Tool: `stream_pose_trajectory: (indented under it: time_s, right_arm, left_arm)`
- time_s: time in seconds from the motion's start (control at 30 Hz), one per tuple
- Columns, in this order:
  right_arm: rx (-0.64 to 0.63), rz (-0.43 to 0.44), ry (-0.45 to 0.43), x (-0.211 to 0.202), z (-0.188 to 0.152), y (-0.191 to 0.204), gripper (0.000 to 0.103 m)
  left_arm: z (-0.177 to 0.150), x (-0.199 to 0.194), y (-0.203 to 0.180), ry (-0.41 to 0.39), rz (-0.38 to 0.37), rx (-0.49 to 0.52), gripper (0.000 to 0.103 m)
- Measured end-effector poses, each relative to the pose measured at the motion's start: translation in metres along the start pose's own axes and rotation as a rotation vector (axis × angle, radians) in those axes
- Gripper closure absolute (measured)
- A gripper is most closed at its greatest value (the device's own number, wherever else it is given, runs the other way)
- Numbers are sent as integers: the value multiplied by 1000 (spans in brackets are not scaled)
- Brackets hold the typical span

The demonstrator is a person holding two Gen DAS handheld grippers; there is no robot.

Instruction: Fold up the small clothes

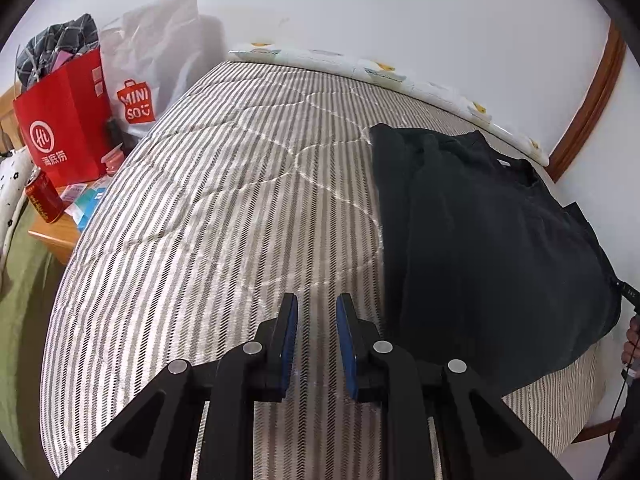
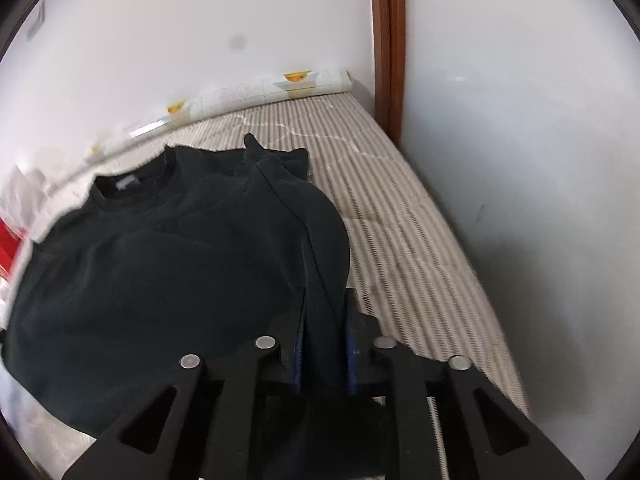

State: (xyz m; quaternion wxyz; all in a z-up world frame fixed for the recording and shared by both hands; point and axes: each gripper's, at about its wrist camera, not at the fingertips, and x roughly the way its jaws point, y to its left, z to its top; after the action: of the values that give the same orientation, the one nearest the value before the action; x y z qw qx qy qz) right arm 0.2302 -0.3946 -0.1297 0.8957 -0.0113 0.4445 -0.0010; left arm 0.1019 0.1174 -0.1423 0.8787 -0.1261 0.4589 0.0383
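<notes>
A black sweatshirt [image 1: 492,240] lies on the striped mattress [image 1: 224,216], its collar toward the wall and its left side folded in to a straight edge. My left gripper [image 1: 317,312] is open and empty, hovering over bare mattress just left of that edge. In the right wrist view the sweatshirt [image 2: 168,272] fills the left half. My right gripper [image 2: 325,320] is shut on the sweatshirt's right side edge, and a ridge of fabric rises from the jaws toward the sleeve.
A bedside table [image 1: 52,232] on the left holds a red paper bag [image 1: 60,120], a white Miniso bag [image 1: 152,64] and a red can [image 1: 42,196]. A rolled patterned sheet [image 2: 256,92] lies along the wall. A wooden door frame [image 2: 386,40] stands at the bed's far corner.
</notes>
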Motion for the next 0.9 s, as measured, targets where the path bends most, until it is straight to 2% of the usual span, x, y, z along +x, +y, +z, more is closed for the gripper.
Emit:
stream_pose_trajectory:
  time_s: [0.1,0.17,0.2,0.33,0.43,0.63,0.7,0.73,0.77,0.8,0.87,0.9]
  right_arm:
    - [2,-44,-33,-22,1,14,71]
    - [-12,-66,-60,-35,1,26,60]
    - [-21,-64,-73,-42,1,36,58]
    - [-52,12,-90,-60,-7,92,53]
    - [-95,82,-88,-64,-19,145,51]
    - [-144,247,-53,-60,-50,254,51]
    - [-185,249,-54,-58,-58,287,51]
    - [-204,250,-54,-57,-63,305,51]
    - [-214,256,-51,-56,-67,317,51]
    - [-219,270,-39,-54,-72,329,51]
    - [-230,283,-15,-54,-81,345,51]
    - [-242,252,-25,-57,-88,352,51]
  left_arm:
    - [-2,-2,7,-1,30,0,84]
    - [-4,-2,13,2,52,2,84]
    - [-6,-2,16,6,59,1,84]
    - [-14,0,31,26,87,0,84]
    - [-19,-5,40,-2,108,15,79]
    - [-21,-8,55,-29,142,37,76]
    - [-17,-6,60,-29,148,42,73]
    - [-16,-5,62,-32,150,48,66]
    - [-15,-4,63,-34,155,53,50]
    - [-14,-3,64,-35,161,56,42]
    - [-13,0,65,-35,155,72,39]
    - [-13,1,65,-39,157,77,39]
